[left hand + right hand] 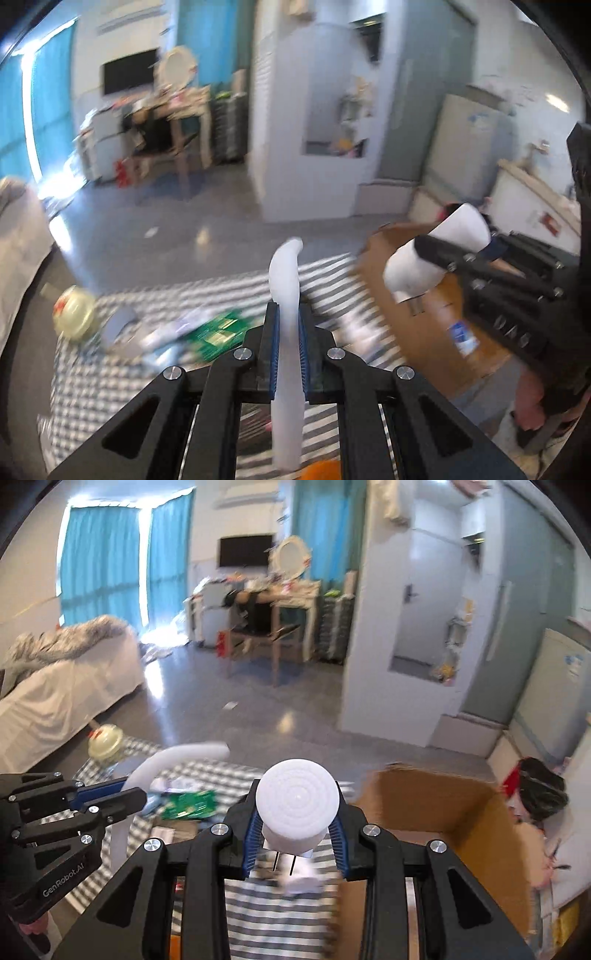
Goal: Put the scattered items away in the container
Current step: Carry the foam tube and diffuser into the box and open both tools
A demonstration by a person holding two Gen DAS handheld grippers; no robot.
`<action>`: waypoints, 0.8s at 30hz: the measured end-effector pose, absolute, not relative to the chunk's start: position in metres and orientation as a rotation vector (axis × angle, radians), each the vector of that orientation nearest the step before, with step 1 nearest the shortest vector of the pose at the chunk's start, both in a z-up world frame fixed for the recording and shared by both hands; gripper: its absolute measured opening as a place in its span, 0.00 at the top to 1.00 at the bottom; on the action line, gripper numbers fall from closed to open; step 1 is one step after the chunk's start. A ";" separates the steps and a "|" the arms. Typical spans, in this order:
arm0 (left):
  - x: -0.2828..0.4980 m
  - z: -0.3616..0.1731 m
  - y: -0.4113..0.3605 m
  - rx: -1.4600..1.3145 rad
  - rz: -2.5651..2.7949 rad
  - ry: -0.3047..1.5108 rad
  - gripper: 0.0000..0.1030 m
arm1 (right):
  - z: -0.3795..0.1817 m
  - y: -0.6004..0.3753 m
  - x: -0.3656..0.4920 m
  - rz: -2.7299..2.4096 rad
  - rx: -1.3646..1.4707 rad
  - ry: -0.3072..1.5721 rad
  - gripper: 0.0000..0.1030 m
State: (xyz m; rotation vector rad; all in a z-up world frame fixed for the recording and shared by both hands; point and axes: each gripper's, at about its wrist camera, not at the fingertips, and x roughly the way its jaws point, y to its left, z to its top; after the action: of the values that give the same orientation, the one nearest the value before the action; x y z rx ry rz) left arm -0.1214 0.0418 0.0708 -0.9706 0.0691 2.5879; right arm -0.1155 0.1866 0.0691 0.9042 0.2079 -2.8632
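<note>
My left gripper (287,321) is shut on a curved white plastic piece (284,280), held above the striped cloth (155,373); it also shows at the left of the right wrist view (110,797), with the white piece (173,757) arching up from it. My right gripper (297,834) is shut on a white plug-in night light (297,801) with a round domed top, held near the left edge of an open cardboard box (424,805). In the left wrist view the right gripper (439,254) holds the light (436,254) over the box (402,288).
On the cloth lie a green circuit board (188,803), a yellowish lidded jar (105,744) and some blurred packets. A bed (66,686) stands at left, a chair and cluttered desk (273,627) behind, a black bag (539,790) right of the box.
</note>
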 end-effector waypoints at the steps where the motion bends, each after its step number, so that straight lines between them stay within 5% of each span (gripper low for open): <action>1: -0.121 0.078 0.058 -0.941 2.567 0.085 0.91 | 0.075 0.199 -0.112 -2.893 0.896 0.206 0.69; 9: -0.119 0.092 0.176 -0.855 2.371 0.159 0.91 | 0.085 0.291 -0.094 -3.064 0.961 0.158 0.69; 24: -0.152 0.005 0.273 -1.130 2.286 0.266 0.91 | -0.007 0.391 -0.119 -2.960 1.372 0.035 0.69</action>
State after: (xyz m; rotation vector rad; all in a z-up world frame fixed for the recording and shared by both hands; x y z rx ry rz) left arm -0.1524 0.2727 0.0047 -1.1304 0.2658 2.2857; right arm -0.1191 0.3911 -0.0073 1.3715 0.0346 -2.9595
